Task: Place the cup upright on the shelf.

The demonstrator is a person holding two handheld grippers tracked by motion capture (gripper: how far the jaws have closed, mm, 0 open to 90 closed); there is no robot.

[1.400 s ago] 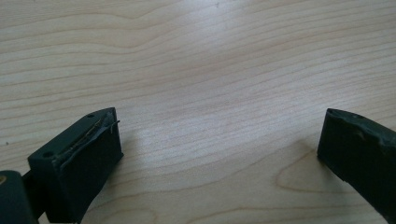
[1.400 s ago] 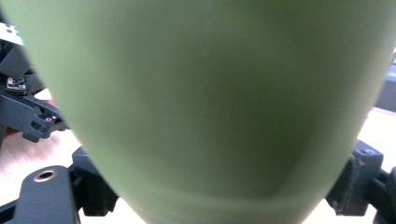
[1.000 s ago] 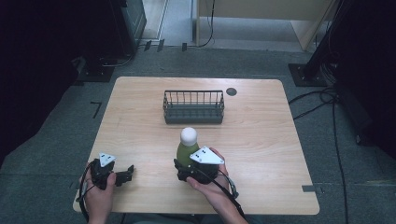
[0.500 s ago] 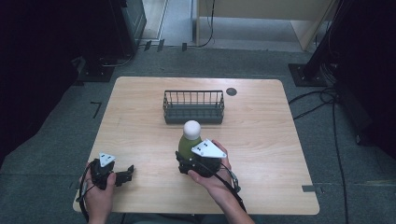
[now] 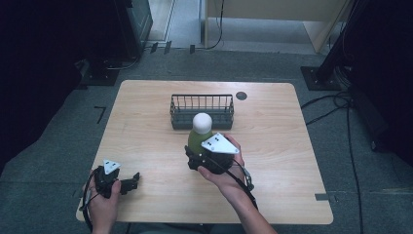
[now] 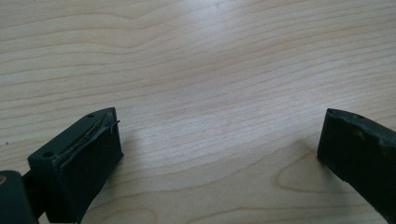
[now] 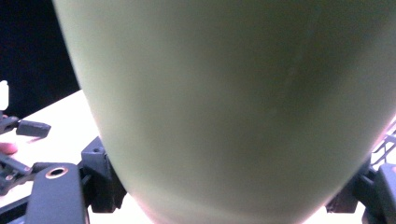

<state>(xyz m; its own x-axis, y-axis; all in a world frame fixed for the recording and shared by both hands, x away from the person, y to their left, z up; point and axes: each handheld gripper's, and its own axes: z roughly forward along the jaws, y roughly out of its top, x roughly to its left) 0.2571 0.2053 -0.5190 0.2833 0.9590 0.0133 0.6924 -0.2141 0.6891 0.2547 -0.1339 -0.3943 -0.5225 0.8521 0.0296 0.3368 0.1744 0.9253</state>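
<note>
The right gripper (image 5: 195, 157) is clamping the lower body of a green bottle (image 5: 197, 139), its jaws pressing either flank; in the right gripper view the bottle (image 7: 233, 107) is sitting hard against the camera, with a jaw at each lower corner. The bottle is standing upright with its white cap (image 5: 201, 120) uppermost, held just on the near side of the dark wire basket (image 5: 202, 111), roughly over the middle of the wooden table (image 5: 292, 146). Whether its base is touching the tabletop cannot be determined.

The left gripper (image 5: 127, 183) is resting at the near left corner of the table, well apart from the bottle, jaws spread wide with nothing between them; the left gripper view is looking down on bare wood (image 6: 210, 70).

Assessment: the step in hand appears to be carrying the bottle to the basket. The grip is sitting low on a tall item, so the cap end is likely to sway. Advice: keep the bottle vertical, raise its base clear of the basket's near rim before moving forward, lower it inside, and release only once it is bearing on the basket floor. The left gripper is not needed and is best kept clear.
</note>
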